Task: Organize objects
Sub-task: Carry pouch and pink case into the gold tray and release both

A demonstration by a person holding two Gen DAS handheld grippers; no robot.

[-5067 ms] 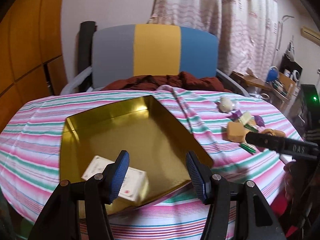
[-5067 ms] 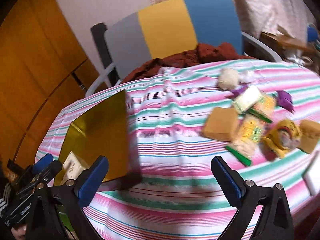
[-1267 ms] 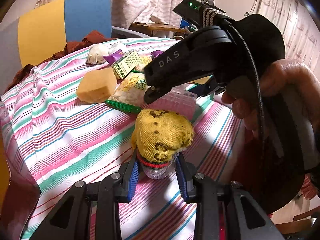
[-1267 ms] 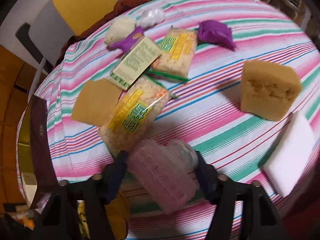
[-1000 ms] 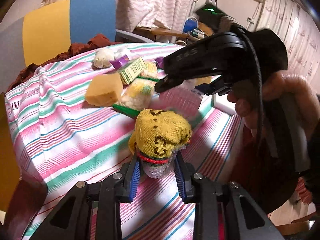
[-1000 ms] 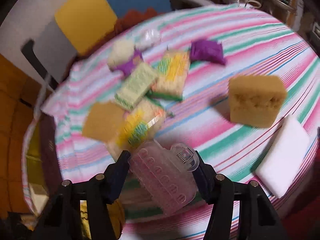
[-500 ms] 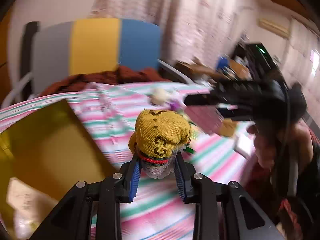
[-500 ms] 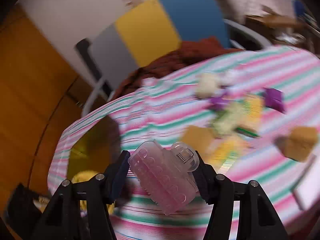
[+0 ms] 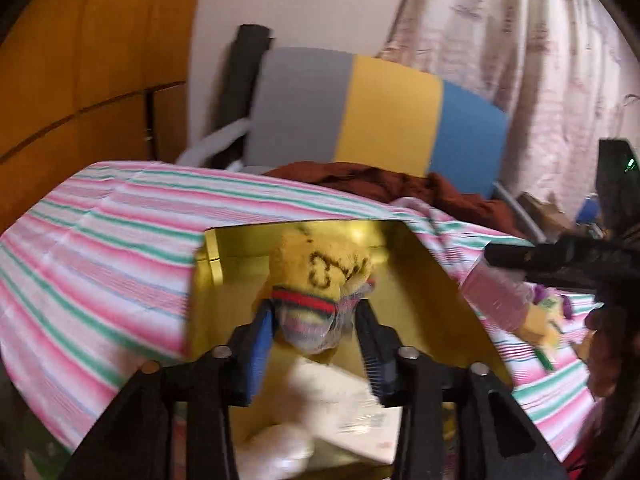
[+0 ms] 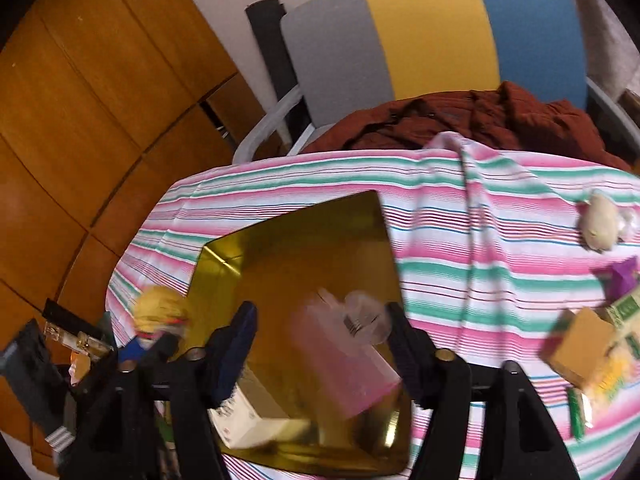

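Observation:
A yellow sock bundle [image 9: 320,268] with a red band sits between the blue pads of my left gripper [image 9: 316,320], which is shut on it above the gold tray [image 9: 432,308]. A white box [image 9: 352,396] lies in the tray's near end. In the right wrist view my right gripper [image 10: 322,310] hangs over the same gold tray [image 10: 304,240]. The pink hair clip [image 10: 348,364] is blurred, lies against the right finger, and stands clear of the left finger. The sock bundle [image 10: 160,312] and left gripper [image 10: 148,344] show at lower left.
A striped cloth [image 10: 500,248] covers the round table. At its right lie a tan sponge [image 10: 580,340], snack packets [image 10: 612,376], a purple packet [image 10: 622,276] and a cream ball [image 10: 600,220]. A grey, yellow and blue chair [image 10: 432,32] holding a brown garment [image 10: 460,120] stands behind.
Both grippers swung left from the pile to above the gold tray. The pink clip has come away from the right gripper's left finger. The sock has tipped forward between the left pads.

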